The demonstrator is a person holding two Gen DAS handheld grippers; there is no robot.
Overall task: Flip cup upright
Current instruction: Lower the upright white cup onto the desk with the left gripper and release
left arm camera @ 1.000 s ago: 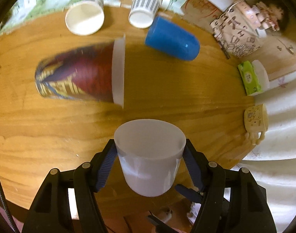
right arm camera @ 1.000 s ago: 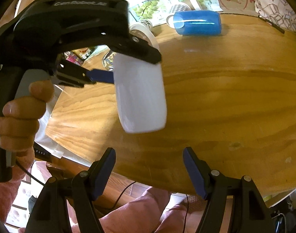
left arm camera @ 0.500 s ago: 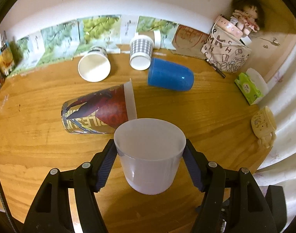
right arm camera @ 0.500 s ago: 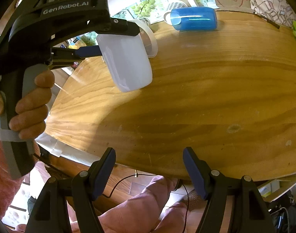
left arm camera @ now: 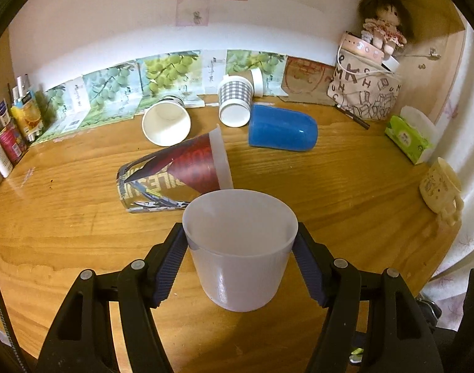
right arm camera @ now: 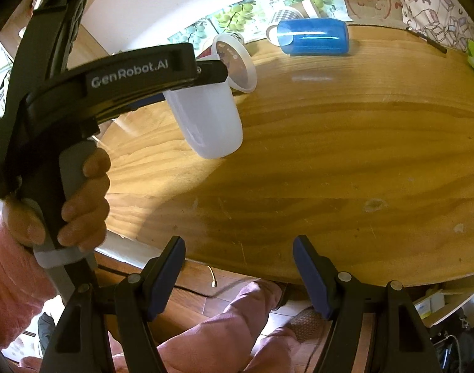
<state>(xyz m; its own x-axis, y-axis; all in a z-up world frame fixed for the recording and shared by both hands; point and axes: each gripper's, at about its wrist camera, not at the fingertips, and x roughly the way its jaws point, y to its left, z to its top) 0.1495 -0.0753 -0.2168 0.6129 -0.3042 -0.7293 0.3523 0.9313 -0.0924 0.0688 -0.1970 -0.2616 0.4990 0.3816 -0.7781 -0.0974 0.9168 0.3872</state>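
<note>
My left gripper (left arm camera: 240, 248) is shut on a white translucent plastic cup (left arm camera: 240, 248), its blue pads pressing both sides just under the rim. The cup's mouth faces up and it hangs a little above the wooden table (left arm camera: 345, 192). In the right wrist view the same cup (right arm camera: 206, 124) is nearly upright in the left gripper, its base just over the table (right arm camera: 345, 155). My right gripper (right arm camera: 238, 275) is open and empty, off the table's front edge.
Several cups lie on their sides at the back: a red printed cup (left arm camera: 175, 174), a blue cup (left arm camera: 283, 129), a white paper cup (left arm camera: 165, 122) and a checked cup (left arm camera: 235, 101). A tissue pack (left arm camera: 407, 138) and a cream mug (left arm camera: 440, 185) sit at right.
The left gripper has tilted the white cup from slanted to nearly upright and moved it lower toward the table. The right gripper has stayed open in place.
</note>
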